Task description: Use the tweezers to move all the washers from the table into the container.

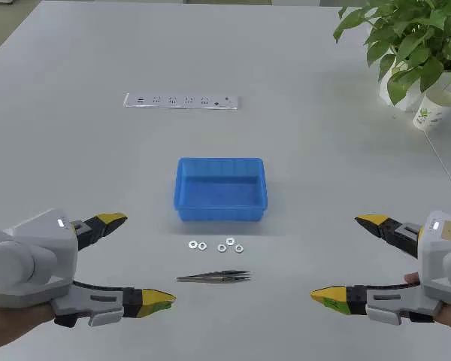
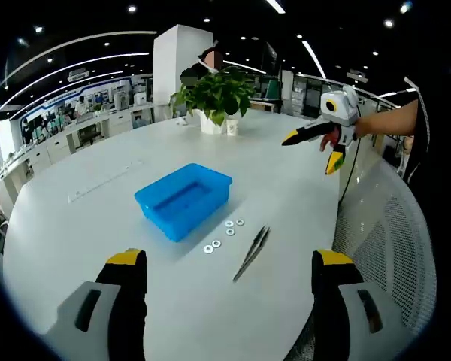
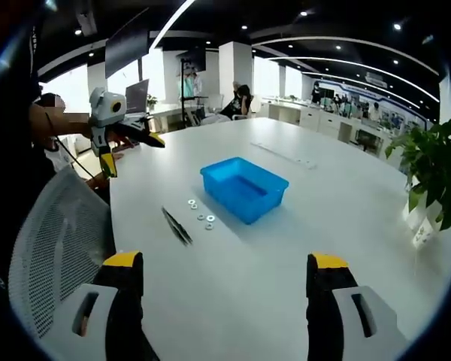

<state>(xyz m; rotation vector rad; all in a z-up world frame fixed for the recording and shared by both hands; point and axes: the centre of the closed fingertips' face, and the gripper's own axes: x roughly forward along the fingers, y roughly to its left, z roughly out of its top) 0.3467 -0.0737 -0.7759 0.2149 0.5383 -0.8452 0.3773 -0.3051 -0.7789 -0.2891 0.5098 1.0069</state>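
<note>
Both grippers released, flanking the tweezers (image 1: 214, 277).

We hold the left gripper (image 1: 146, 259) and the right gripper (image 1: 334, 257) low over the table (image 1: 323, 150), jaws spread wide and grasping nothing, one on each side of the work so either can reach in. The tweezers lie flat between them, nearest us. The washers (image 1: 216, 245), five as far as we can count, sit in a loose row just beyond. The blue container (image 1: 221, 188) stands close behind them, open-topped and seemingly empty. We judge this short line of tool, washers and container keeps each carry brief. Picking up the tweezers is not yet begun.
</note>
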